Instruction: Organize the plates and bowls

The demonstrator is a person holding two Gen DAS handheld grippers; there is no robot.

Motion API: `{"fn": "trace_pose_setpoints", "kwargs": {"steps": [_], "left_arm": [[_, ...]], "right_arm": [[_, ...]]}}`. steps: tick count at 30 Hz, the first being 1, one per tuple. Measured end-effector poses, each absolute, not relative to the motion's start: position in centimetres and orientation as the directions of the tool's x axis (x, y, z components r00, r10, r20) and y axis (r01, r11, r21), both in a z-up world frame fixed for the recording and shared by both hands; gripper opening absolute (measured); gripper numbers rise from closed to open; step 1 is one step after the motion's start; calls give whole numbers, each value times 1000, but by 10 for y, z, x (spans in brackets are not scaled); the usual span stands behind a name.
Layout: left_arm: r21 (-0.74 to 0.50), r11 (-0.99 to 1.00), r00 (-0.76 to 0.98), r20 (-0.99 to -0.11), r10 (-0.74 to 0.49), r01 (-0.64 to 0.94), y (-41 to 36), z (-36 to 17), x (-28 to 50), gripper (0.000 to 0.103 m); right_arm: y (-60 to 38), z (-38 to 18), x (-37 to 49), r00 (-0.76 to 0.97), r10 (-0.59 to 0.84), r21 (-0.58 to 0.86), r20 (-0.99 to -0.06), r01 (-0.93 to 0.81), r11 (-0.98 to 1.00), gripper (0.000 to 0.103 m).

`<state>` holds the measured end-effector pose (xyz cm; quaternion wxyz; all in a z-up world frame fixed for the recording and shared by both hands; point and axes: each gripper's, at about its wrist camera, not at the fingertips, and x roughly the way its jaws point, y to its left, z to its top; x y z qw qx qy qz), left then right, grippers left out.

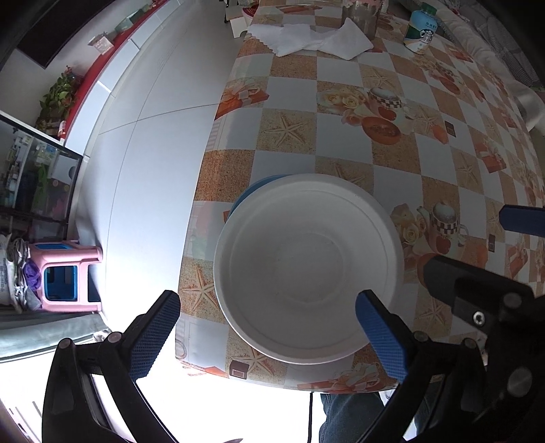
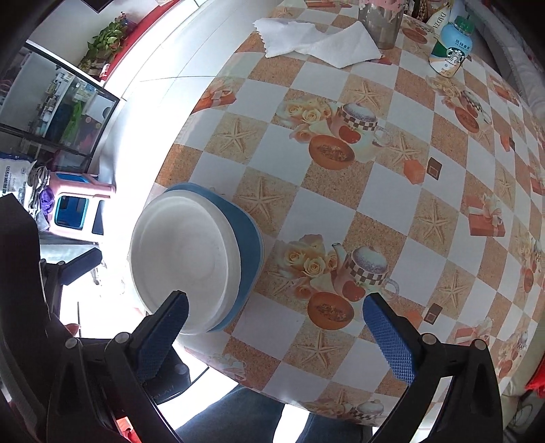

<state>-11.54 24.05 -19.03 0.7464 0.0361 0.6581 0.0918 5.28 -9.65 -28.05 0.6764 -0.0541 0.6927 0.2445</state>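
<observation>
A white bowl (image 1: 306, 265) tops a stack near the table's front left corner, with a blue plate (image 1: 252, 191) showing under its far edge. In the right wrist view the stack (image 2: 187, 259) shows several white rims nested above the blue plate (image 2: 250, 252). My left gripper (image 1: 265, 330) hangs open above the bowl's near side, its pads clear of the rim. My right gripper (image 2: 277, 330) is open too, to the right of the stack, above bare tablecloth. Nothing sits between either pair of fingers.
The checkered tablecloth (image 2: 340, 211) covers the table. A white cloth (image 2: 316, 41), a metal cup (image 2: 378, 20) and a bottle (image 2: 449, 51) stand at the far end. A pink stool (image 1: 64, 276) and a glass cabinet (image 1: 37, 177) are on the floor to the left. A person's legs (image 2: 238, 419) show below the table edge.
</observation>
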Motion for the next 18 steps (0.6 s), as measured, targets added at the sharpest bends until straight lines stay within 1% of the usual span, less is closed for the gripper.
{"fn": "trace_pose_setpoints", "kwargs": {"steps": [18], "left_arm": [[171, 982, 113, -977, 180, -83, 236, -190, -114, 103]], "right_arm": [[-100, -278, 52, -68, 257, 262, -964, -405, 876, 103]]}}
